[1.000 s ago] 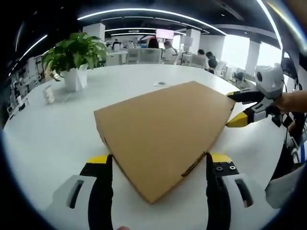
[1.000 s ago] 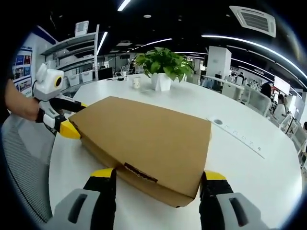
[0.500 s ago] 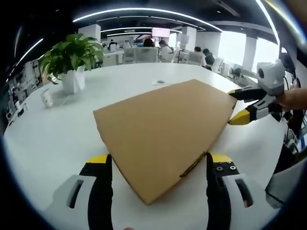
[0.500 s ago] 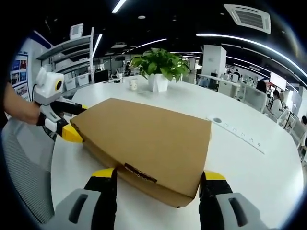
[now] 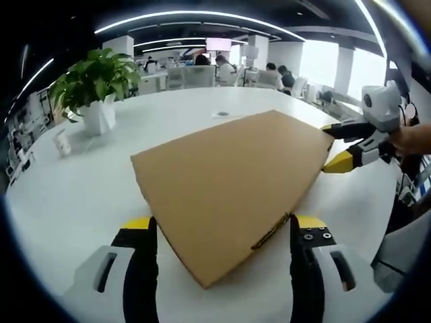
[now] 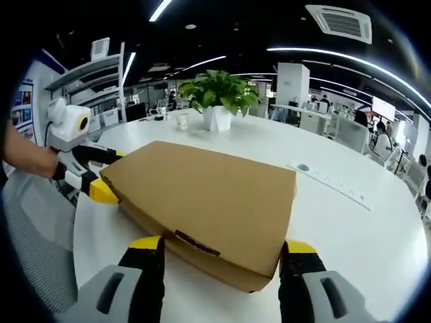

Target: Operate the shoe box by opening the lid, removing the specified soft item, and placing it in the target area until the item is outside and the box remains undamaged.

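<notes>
We see a flat brown box (image 5: 225,182) with its lid down; our left gripper (image 5: 223,232) and right gripper (image 6: 222,256) have their jaws spread wide at its corners.

Our left gripper (image 5: 222,232) has two black jaws with yellow tips, set on grey-white housings with slotted openings; small dark screws dot the jaw nearest the right gripper (image 5: 335,146). That right gripper, beside the box corner, shows a white body and yellow-tipped black fingers. Our bare hand (image 6: 35,161) grips the white body.
</notes>
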`<action>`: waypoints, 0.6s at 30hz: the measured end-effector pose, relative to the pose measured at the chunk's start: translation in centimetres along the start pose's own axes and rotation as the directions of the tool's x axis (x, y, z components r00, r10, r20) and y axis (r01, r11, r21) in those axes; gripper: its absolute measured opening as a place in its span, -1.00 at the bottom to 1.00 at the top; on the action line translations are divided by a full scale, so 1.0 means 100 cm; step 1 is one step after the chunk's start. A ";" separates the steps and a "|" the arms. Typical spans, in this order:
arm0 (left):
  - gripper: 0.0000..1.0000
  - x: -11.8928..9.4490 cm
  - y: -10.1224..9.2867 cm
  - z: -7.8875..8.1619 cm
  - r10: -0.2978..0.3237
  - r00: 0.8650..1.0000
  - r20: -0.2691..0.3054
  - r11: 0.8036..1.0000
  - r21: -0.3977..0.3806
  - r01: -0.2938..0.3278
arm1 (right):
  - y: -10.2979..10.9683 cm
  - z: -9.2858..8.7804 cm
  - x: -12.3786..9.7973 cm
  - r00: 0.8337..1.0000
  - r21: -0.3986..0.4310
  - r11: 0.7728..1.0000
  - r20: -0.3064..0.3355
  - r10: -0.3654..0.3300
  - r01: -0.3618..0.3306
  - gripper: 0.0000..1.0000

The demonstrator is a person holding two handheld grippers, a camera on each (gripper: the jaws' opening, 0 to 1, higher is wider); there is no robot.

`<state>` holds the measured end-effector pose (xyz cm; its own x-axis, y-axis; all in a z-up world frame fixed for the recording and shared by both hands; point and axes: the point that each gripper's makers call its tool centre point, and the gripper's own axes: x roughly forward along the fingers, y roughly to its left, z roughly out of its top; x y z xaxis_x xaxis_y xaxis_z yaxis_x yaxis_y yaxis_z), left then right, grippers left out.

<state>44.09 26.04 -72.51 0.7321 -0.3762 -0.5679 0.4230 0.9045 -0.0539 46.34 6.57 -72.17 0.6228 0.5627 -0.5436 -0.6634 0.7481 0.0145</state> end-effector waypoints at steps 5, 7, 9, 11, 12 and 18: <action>0.60 -0.001 0.004 -0.001 -0.012 1.000 -0.016 1.000 0.014 0.012 | 0.006 0.001 0.000 1.000 0.019 1.000 0.003 -0.012 0.012 0.32; 0.60 -0.001 0.007 -0.001 -0.018 1.000 -0.022 1.000 0.020 0.019 | 0.009 0.002 0.000 1.000 0.025 0.999 -0.001 -0.020 0.020 0.32; 0.60 -0.002 0.009 -0.001 -0.025 0.999 -0.027 0.999 0.025 0.026 | 0.011 0.002 0.000 1.000 0.028 0.999 0.000 -0.027 0.027 0.32; 0.61 -0.003 0.011 -0.002 -0.032 0.999 -0.033 0.999 0.030 0.033 | 0.014 0.002 0.001 0.999 0.034 0.999 0.001 -0.036 0.036 0.32; 0.61 -0.003 0.013 -0.002 -0.034 0.999 -0.037 0.999 0.036 0.036 | 0.016 0.002 0.001 0.999 0.037 0.998 0.002 -0.042 0.042 0.32; 0.62 -0.005 0.022 -0.004 -0.046 0.998 -0.047 0.997 0.054 0.049 | 0.026 0.004 0.004 0.998 0.054 0.997 0.005 -0.059 0.058 0.31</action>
<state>44.43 28.28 -72.65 0.6858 -0.4075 -0.6030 0.4862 0.8730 -0.0370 45.02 8.85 -71.98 0.6627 0.5196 -0.5394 -0.6027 0.7975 0.0277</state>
